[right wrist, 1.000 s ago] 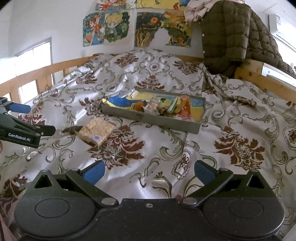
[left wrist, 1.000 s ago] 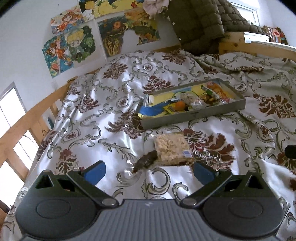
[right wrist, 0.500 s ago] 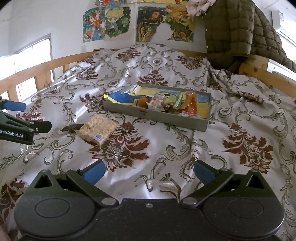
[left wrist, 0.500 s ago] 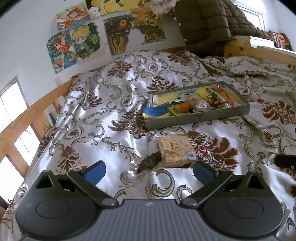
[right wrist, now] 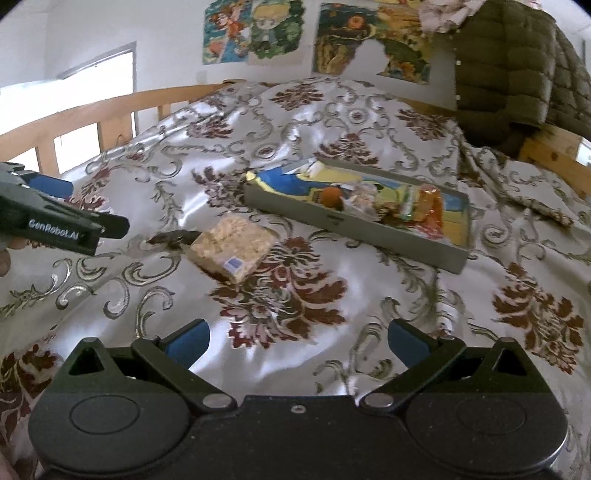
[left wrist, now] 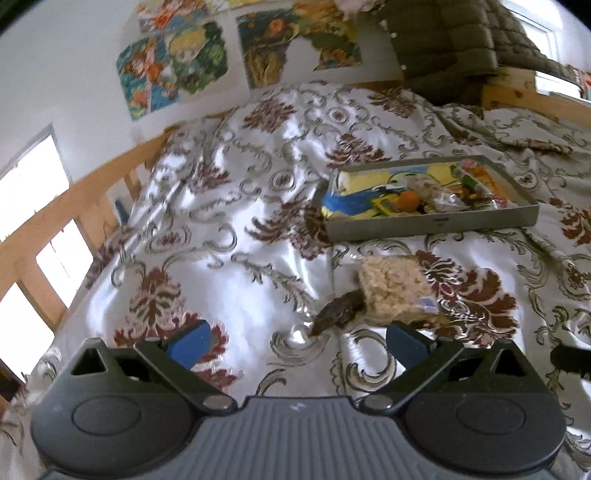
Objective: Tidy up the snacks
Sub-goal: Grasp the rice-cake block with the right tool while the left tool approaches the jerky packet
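On the bed [right wrist: 461, 295], the rice cake [right wrist: 232, 249] lies at 7 o'clock from the tray [right wrist: 354, 225], a dark snack [left wrist: 338, 310] touching it; both grippers, left [left wrist: 297, 338] and right [right wrist: 297, 336], hang with jaws wide apart, holding nothing; the cake might slip or crumble, I think, because the cover is shiny, soft and bumpy; posters [right wrist: 255, 31] and a coat [right wrist: 517, 70] hang at 12 o'clock.
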### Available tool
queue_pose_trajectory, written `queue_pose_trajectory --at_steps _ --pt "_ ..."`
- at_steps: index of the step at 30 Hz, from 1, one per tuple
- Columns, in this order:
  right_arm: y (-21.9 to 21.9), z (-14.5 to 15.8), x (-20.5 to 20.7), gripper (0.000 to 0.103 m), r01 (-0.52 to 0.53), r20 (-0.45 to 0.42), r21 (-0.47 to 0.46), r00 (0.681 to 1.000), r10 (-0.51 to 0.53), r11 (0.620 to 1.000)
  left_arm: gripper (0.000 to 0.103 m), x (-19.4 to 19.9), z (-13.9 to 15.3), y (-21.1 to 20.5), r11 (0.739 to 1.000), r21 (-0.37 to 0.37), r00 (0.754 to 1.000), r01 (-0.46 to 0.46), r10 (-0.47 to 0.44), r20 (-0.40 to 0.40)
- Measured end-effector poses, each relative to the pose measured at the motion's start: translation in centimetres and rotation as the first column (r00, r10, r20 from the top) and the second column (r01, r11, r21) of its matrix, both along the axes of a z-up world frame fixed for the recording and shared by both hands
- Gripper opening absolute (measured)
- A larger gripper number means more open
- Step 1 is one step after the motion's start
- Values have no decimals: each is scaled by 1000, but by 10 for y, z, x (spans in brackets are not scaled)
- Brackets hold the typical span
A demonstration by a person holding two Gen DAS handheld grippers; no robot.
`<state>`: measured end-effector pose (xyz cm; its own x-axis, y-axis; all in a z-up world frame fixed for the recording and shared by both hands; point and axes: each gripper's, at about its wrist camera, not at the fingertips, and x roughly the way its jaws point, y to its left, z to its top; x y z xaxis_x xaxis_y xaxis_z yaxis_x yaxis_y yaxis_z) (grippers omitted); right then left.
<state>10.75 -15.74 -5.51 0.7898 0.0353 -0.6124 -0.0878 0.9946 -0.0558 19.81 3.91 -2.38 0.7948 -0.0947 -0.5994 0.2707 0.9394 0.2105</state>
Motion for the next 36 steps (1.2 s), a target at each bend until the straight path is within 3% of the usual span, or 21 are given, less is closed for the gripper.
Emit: queue_pose_trajectory --at_steps 11,17,22,27,36 --pt "11 -15 46 102 19 -17 42 1000 -18 999 103 24 -11 20 994 -44 994 -102 101 -29" --pt "13 -13 85 102 27 -37 82 999 -24 996 103 40 -21 26 991 -13 991 -131 131 -11" --pt "13 -12 129 102 49 -106 161 994 -32 986 103 45 -33 17 997 34 997 -72 71 29" --pt "22 -18 175 102 75 -243 257 970 -10 963 103 45 -43 0 996 76 998 43 -47 46" --pt "32 -36 218 102 142 -385 313 923 -11 939 102 57 -63 -16 967 94 971 237 -239 8"
